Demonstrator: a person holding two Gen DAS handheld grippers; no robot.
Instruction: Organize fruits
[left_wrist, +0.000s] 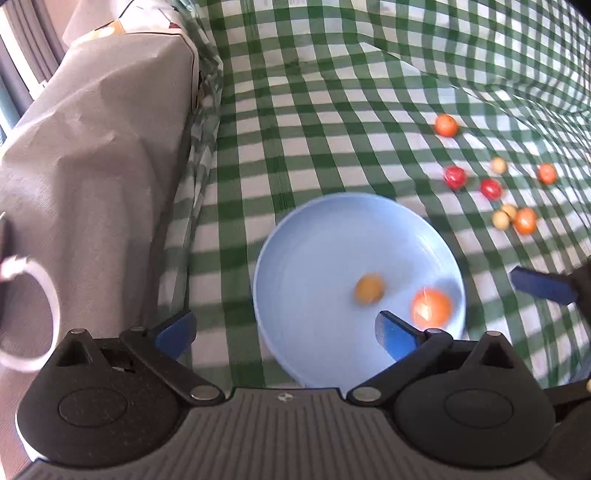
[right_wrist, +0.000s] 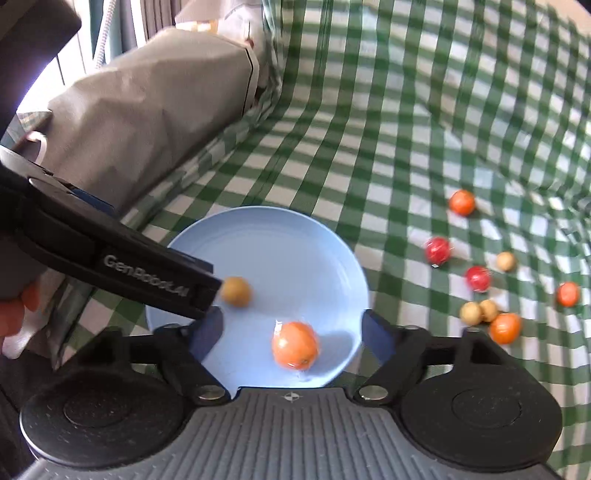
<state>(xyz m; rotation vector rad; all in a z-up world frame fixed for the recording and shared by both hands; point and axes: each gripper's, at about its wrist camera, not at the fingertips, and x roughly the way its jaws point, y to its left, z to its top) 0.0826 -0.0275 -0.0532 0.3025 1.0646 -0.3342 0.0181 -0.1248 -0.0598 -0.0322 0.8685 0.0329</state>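
A light blue plate (left_wrist: 314, 236) (right_wrist: 280, 236) lies on the green checked cloth. In it are an orange fruit (left_wrist: 431, 307) (right_wrist: 294, 350) and a small tan fruit (left_wrist: 369, 288) (right_wrist: 236, 291), both blurred. My left gripper (left_wrist: 286, 332) is open and empty over the plate's near left edge; its arm also shows in the right wrist view (right_wrist: 110, 266). My right gripper (right_wrist: 291, 332) is open and empty, just above the orange fruit. Several loose fruits lie to the right: orange (right_wrist: 461, 202), red (right_wrist: 437, 250) and tan (right_wrist: 471, 313).
A grey paper-wrapped block (left_wrist: 99, 166) (right_wrist: 155, 107) stands at the left beside the plate. The cloth (left_wrist: 332, 92) rises in folds at the back and right. A white ring (left_wrist: 33, 314) hangs at the far left.
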